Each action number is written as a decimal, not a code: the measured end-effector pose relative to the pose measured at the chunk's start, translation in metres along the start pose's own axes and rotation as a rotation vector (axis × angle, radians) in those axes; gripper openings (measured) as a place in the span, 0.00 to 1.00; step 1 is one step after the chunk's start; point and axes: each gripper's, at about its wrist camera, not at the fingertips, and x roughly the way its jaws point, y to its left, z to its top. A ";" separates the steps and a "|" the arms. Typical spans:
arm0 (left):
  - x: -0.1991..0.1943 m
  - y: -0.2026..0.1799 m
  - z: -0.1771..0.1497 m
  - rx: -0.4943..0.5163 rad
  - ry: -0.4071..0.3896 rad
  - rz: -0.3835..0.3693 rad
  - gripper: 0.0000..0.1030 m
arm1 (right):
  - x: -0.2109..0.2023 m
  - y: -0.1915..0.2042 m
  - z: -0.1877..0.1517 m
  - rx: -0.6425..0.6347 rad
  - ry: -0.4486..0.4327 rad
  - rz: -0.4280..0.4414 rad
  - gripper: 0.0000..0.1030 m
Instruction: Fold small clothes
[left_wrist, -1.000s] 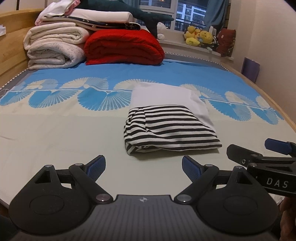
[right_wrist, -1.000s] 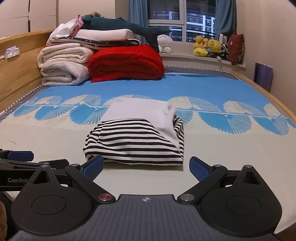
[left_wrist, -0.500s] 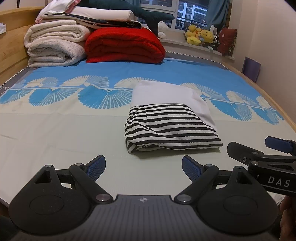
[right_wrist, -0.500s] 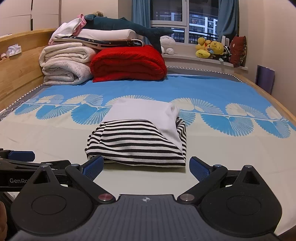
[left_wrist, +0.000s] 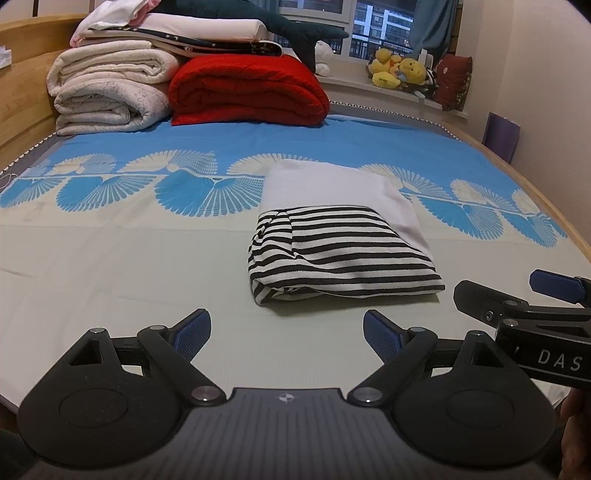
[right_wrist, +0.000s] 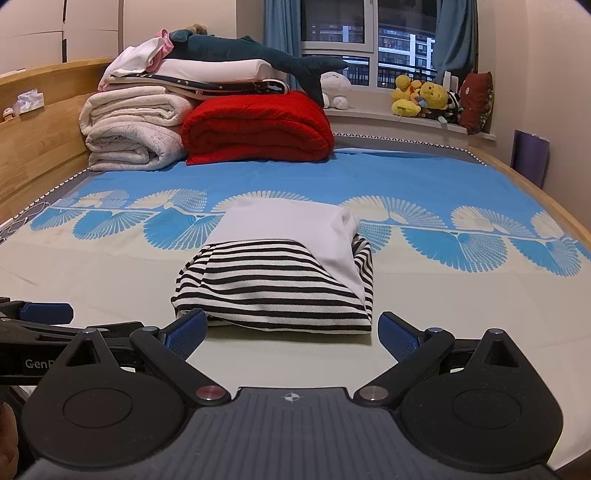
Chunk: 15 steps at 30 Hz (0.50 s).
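A folded garment, black-and-white striped (left_wrist: 340, 254) with a plain white part on top toward the back, lies on the bed sheet (left_wrist: 110, 266). The same striped garment (right_wrist: 273, 288) sits straight ahead in the right wrist view. My left gripper (left_wrist: 286, 332) is open and empty, hovering short of the garment's near left corner. My right gripper (right_wrist: 291, 328) is open and empty too, its fingertips just short of the garment's near edge. The right gripper (left_wrist: 524, 299) shows at the right edge of the left wrist view, and the left gripper (right_wrist: 48, 317) at the left edge of the right one.
A red folded blanket (left_wrist: 247, 92), rolled cream blankets (left_wrist: 110, 92) and a stuffed shark (right_wrist: 251, 55) are stacked at the head of the bed. Plush toys (right_wrist: 424, 96) line the window sill. A wooden bed frame (right_wrist: 37, 136) runs along the left and a wall along the right.
Both grippers have tilted or lifted slightly, so the bed and garment sit a little lower in view. The garment has not moved, and both grippers stay open.
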 end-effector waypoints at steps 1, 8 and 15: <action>0.000 0.000 0.000 0.000 0.000 0.000 0.90 | 0.000 0.000 0.000 0.000 0.000 0.000 0.96; 0.001 0.000 0.000 -0.005 0.004 -0.001 0.90 | 0.001 0.000 0.000 0.004 0.003 0.000 0.96; 0.001 0.001 0.001 -0.006 0.005 -0.001 0.90 | 0.001 0.000 -0.001 0.005 0.005 0.001 0.96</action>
